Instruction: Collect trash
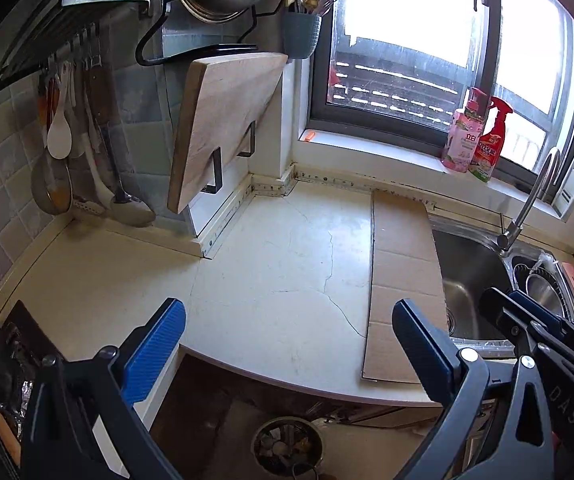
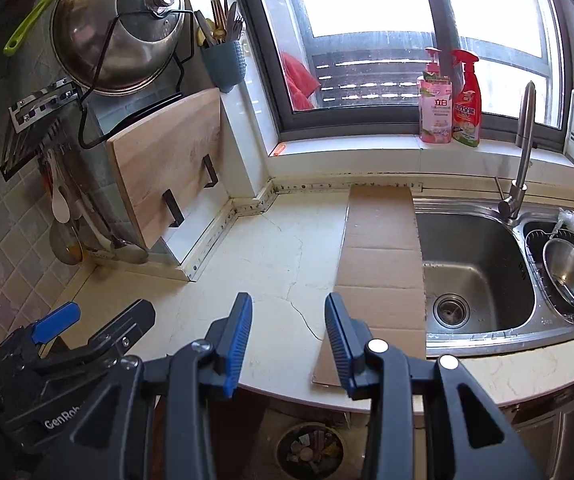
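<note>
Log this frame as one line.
left gripper open | right gripper open | cardboard sheet flat beside sink | bin below

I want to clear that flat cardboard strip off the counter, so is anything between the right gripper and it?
Nothing visible stands between them. The right gripper is open and empty, and the flat brown cardboard strip lies on the cream counter just ahead, its near end beside the right finger, bare on top.

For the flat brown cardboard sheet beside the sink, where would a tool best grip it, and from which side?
Grip the flat brown cardboard sheet at its near end, coming from the counter's front. It lies flat on the cream countertop, so its middle offers nothing to pinch, but that end seems to reach or slightly overhang the front edge. The open right tool is closest.
</note>
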Demonstrator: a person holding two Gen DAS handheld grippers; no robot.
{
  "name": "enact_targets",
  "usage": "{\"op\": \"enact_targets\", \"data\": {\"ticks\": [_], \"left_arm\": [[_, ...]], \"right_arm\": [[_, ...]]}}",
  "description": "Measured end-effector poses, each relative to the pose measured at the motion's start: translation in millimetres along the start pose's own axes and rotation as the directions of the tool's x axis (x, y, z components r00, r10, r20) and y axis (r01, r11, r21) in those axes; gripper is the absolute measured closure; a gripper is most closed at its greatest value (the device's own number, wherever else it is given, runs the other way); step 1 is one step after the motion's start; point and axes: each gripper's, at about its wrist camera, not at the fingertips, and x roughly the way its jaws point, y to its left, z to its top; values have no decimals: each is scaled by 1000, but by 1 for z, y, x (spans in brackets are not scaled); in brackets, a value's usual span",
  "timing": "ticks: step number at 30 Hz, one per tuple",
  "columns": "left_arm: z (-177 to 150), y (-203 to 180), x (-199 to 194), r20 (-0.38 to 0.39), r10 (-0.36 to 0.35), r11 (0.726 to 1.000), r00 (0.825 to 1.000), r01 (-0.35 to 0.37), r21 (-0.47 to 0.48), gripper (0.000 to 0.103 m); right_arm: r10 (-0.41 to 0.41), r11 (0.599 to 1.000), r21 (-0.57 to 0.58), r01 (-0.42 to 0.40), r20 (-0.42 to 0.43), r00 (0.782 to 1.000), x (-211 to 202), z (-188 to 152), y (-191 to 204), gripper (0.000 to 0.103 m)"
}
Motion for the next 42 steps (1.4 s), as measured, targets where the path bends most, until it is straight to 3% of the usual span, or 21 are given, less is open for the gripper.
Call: {"op": "enact_targets", "data": {"ticks": [42], "left_arm": [[-6, -1, 4, -12, 29, 1000, 999, -29, -3, 1]], "right_arm": [[1, 1000, -11, -2, -26, 1000, 8, -3, -6, 65]]}}
